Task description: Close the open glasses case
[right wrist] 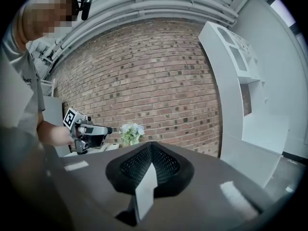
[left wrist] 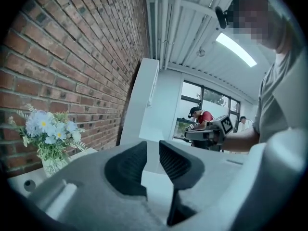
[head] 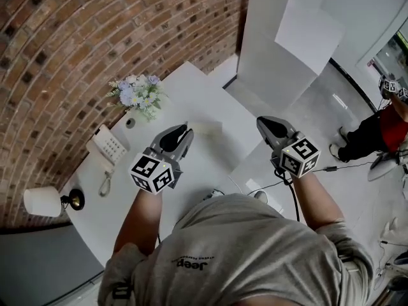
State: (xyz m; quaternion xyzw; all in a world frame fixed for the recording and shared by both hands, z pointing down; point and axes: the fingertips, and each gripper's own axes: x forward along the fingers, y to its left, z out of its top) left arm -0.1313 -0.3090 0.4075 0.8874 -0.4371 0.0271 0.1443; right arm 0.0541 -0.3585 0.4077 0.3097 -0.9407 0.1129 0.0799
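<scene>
Two tools hang nearly level above the counter (head: pixel 210 171), neither holding anything. The left tool (head: pixel 182 134) has ribbed black pads (left wrist: pixel 127 170) a narrow gap apart with nothing between them. The right tool (head: pixel 268 125) has its ribbed pads (right wrist: pixel 137 165) pressed together at the tips. The counter below is smooth, white and matte.

Just beyond the left tool lies a pale, flat oblong, likely the case (head: pixel 208 128); it is too faint to tell whether its lid is up or down. With both tools well clear of it, the closing looks either finished or not begun. If the lid is up, the next move calls for lowering one tool onto it and pressing down while the other steadies the base.

Further off stand a corded phone (head: pixel 107 146), soft pale flowers (head: pixel 137 96), a drum-shaded lamp (head: pixel 48 201) and a rough brick wall (head: pixel 95 30).
</scene>
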